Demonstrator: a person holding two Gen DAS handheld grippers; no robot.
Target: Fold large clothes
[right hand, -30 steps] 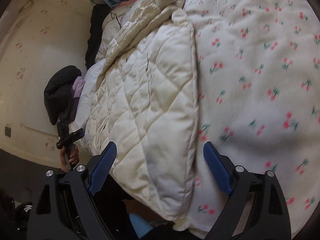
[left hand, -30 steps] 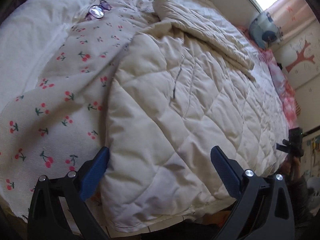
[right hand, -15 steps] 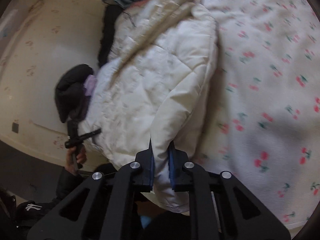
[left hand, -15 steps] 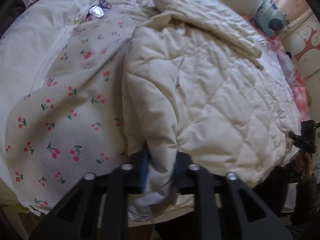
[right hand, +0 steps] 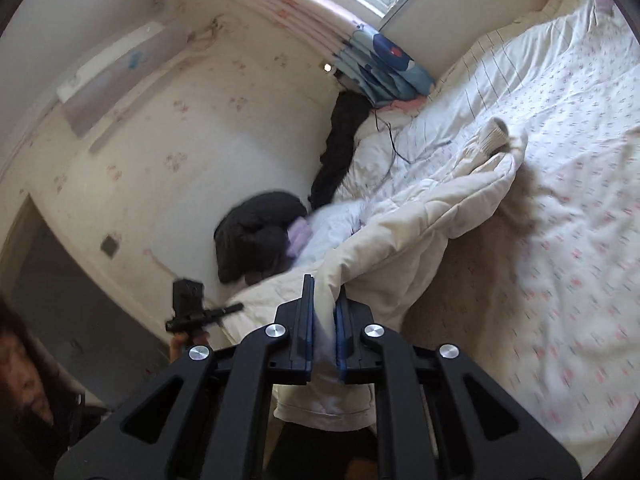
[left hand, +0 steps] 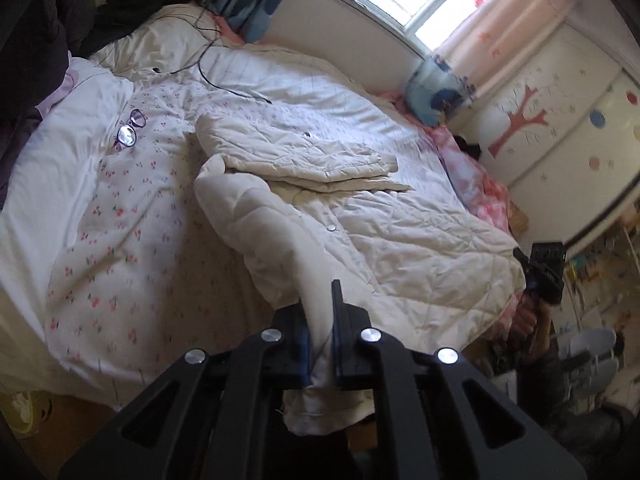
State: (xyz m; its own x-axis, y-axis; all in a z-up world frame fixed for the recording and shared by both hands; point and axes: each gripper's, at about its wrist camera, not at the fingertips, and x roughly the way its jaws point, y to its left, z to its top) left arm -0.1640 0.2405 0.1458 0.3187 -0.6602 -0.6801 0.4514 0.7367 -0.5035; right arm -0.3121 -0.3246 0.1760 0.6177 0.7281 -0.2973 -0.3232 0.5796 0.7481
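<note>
The left claw is clamped on the near hem of a cream quilted padded coat, a fold of the fabric pinched between its blue-lined fingers and a tail of cloth hanging below them. Its jaws have just been closing, with the coat between them. From this grip the coat's edge rises as a ridge running forward and to the left, while the rest of the garment spreads ahead and to the right across a bed covered in a white sheet printed with small red cherries. One sleeve lies folded across the coat's body, farther ahead of the claw. A pair of purple-framed glasses rests on the sheet well ahead and to the left, apart from the coat. A thin black cable trails over the bedding beyond.

The right claw is likewise clamped on the coat's hem, the cloth squeezed between its blue pads; its jaws have also just been closing onto the fabric. From here the coat lifts off the bed in a drooping span toward the ribbed cuff, far ahead and to the right. A heap of dark clothing sits ahead and to the left against the wall. To the lower left, the person's hand holds the other tool's handle.
</note>
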